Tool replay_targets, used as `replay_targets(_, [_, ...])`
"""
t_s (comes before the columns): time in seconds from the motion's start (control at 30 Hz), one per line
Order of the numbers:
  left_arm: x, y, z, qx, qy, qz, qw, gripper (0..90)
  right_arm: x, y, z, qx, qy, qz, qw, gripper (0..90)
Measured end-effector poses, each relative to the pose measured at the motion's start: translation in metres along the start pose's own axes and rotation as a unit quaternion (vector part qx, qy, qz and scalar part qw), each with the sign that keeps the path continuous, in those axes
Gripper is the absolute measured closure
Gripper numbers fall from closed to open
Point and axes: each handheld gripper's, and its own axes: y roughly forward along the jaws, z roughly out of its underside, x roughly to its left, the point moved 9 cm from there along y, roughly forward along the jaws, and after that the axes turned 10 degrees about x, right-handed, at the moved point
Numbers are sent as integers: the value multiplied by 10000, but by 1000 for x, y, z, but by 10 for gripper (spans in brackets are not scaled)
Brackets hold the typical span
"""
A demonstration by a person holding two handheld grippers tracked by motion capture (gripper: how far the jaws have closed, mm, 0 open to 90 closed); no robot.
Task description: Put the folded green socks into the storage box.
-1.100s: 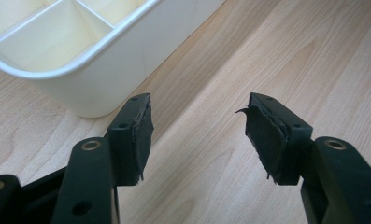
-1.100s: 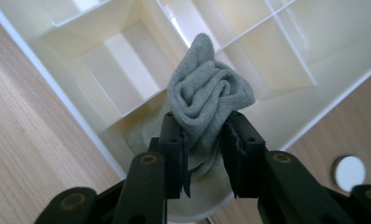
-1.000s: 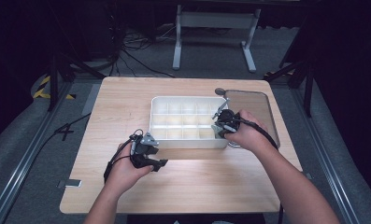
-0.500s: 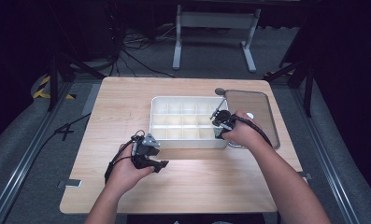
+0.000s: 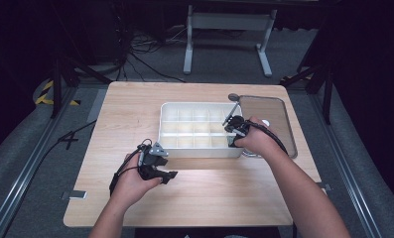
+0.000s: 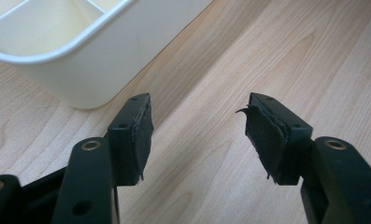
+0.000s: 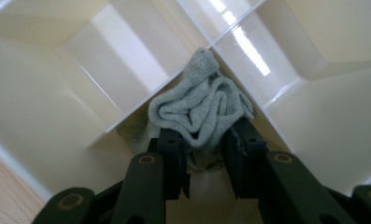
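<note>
While the left gripper (image 5: 170, 174) rests low over the pale wood-grain table (image 5: 135, 109), its two black jaws stand well apart with nothing between them; their rubber pads (image 6: 262, 140) look worn and ragged at the edges. Just beyond those jaws rises the rounded corner of the white plastic organizer box (image 6: 80, 70), smooth and glossy, with thin partition walls inside. Farther right along the box's near edge, the right gripper (image 7: 206, 140) dips into a compartment at the box's right end and pinches a bunched, ribbed-knit piece of pale grey-green cloth (image 7: 197, 109), soft and folded on itself, pushed up against the crossing of two glossy dividers. In the high view that gripper (image 5: 232, 130) sits over the box's right end. Beside the box, on its right, lies a flat, clear rectangular lid (image 5: 274, 116) with rounded corners.
</note>
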Motion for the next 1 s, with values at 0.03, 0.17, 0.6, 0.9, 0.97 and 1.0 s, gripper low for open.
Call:
replay_targets(0.03, [0,0,0,-6,-12,4,10000,420,0,-1,0,-1,-25,20,10000,683])
replay_targets(0.17, [1,-1,1,-7,-27,13,10000,419,3,-8,2,-55,-90,250,9996,626])
replay_targets(0.6, [-1,-4,3,-15,-40,8,10000,409,10,-69,12,-1345,-7,232,9906,537])
replay_targets(0.9, [-5,-24,9,-154,-87,-49,9998,403,20,-108,27,-2503,-138,-36,9681,540])
replay_targets(0.97, [-5,-29,10,-203,-80,-61,9997,403,23,-116,32,-2799,-139,-115,9599,541])
replay_targets(1.0, [-6,-31,10,-247,-130,-36,9996,403,23,-120,37,-2948,-131,-130,9554,541])
